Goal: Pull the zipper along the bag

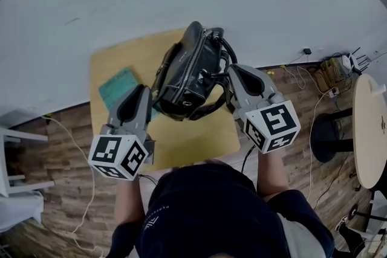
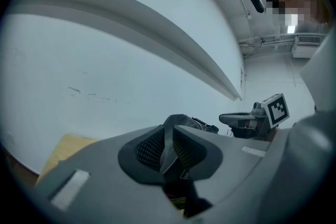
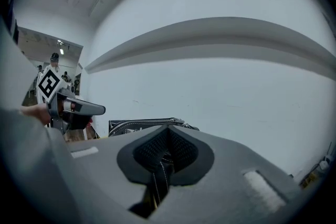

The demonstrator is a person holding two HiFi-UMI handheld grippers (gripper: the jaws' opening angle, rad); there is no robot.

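Two hand-held grippers flank a black leather handbag that stands on a small wooden table against a white wall. Farthest left on the table lies a teal sheet, and its near corner is hidden under the left gripper. That gripper's tips reach the bag's near left end. In the left gripper view its jaws stand narrow, pinching a dark leather strip that runs upright between the pads.

The bag sits at a slant across the middle of the table, with its handles looping off to the right. In the right gripper view its zipper runs as a line of metal teeth along the top edge, just beyond the jaws.

The right gripper meets the bag's right side. Its jaws are fully together on a black strap with pale stitching. Farther right, cables trail over the wooden floor near a pale round table.
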